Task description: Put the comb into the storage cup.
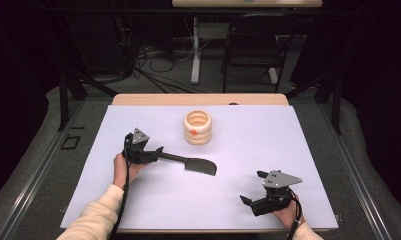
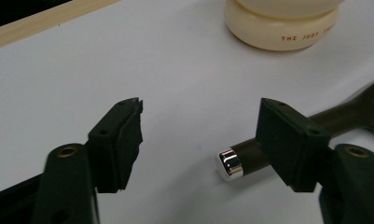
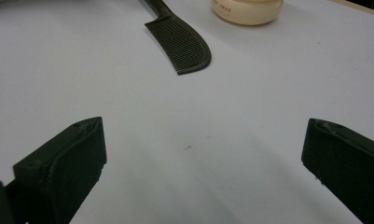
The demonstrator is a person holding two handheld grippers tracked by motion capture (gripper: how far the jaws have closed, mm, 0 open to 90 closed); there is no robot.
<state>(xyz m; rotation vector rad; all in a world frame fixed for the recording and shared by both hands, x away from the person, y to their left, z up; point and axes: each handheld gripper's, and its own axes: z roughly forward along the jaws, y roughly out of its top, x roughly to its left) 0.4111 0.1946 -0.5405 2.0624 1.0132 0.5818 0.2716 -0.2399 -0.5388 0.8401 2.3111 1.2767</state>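
left claw (image 1: pixel 155 152) apart around comb handle (image 2: pixel 250 156), right claw (image 1: pixel 250 187) apart, cream ribbed pot (image 1: pixel 197 127) beyond

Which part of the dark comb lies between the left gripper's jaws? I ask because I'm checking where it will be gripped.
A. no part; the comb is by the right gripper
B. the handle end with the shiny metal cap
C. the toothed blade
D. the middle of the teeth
B: in the left gripper view the comb's capped handle end sits between the open jaws of the left gripper, beside the right-hand one.
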